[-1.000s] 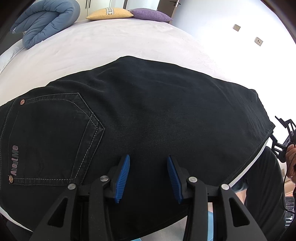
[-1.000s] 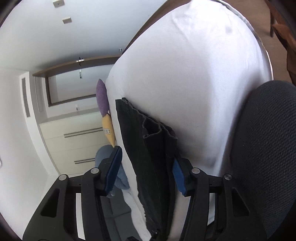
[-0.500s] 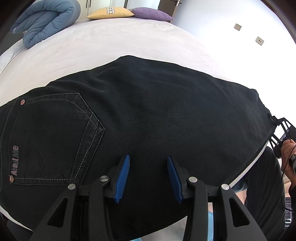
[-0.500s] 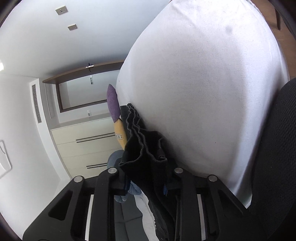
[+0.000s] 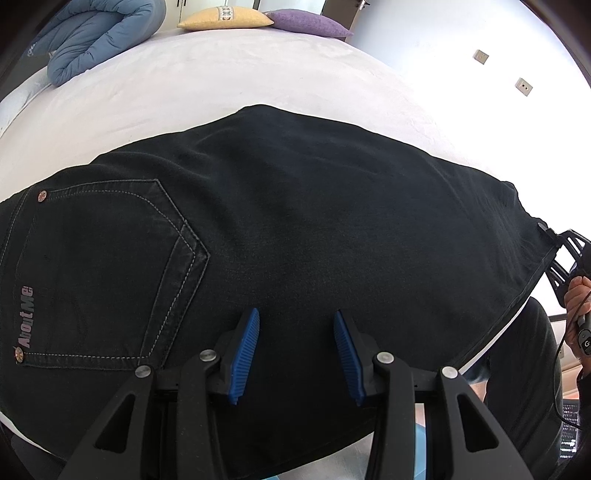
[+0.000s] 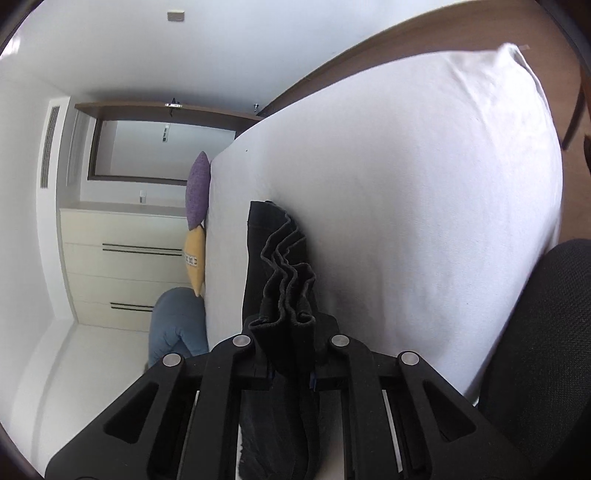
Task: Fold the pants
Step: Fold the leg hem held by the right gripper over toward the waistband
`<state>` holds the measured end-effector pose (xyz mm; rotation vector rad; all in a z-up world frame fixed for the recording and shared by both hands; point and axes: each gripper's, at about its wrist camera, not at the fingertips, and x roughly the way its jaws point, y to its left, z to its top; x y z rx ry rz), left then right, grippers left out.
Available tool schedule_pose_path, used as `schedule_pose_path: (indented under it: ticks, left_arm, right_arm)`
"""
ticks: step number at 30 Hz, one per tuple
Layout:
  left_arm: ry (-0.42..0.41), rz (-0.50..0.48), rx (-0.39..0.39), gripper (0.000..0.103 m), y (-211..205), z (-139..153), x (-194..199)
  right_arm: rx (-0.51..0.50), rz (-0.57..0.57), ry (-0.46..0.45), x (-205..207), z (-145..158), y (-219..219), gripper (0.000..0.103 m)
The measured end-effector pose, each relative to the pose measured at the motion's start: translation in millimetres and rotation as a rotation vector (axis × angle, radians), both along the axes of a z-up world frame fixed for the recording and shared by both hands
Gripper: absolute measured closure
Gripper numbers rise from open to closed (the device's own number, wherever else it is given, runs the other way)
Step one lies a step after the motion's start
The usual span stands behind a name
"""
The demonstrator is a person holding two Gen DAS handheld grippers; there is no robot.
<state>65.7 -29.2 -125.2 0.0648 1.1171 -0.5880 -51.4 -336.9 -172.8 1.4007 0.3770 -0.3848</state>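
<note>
Black pants (image 5: 295,229) lie spread flat on the white bed (image 5: 221,81), back pocket (image 5: 99,266) at the left, leg ends toward the right. My left gripper (image 5: 295,350) is open, its blue pads hovering over the near edge of the pants. My right gripper (image 6: 291,354) is shut on the bunched hem of the pants (image 6: 284,288), with the layered edges sticking up between the fingers. It also shows in the left wrist view (image 5: 565,254) at the pants' far right corner.
A blue duvet (image 5: 96,33), a yellow pillow (image 5: 225,16) and a purple pillow (image 5: 310,24) lie at the head of the bed. A black office chair (image 6: 546,350) stands beside the bed at the right. Cream drawers (image 6: 122,258) stand along the wall.
My right gripper has closed on the pants' hem and bunched it up, and the right view has swung. My left gripper has stayed open in place.
</note>
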Motion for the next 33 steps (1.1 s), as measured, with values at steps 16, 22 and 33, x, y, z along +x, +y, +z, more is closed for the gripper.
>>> schedule_pose_path:
  ticks: [16,22,33]
  left_arm:
    - [0.047,0.025,-0.127,0.02,18,12,2]
    - [0.159,0.06,-0.368,0.004,17,21,17]
    - [0.423,0.057,-0.616,0.001,-17,13,59]
  right_arm:
    - [-0.942,0.87,0.43,155,34,265,0.093]
    - [-0.975,0.848,0.41,145,36,266,0.093]
    - [-1.195,0.814,0.406,130,70,305,0.093]
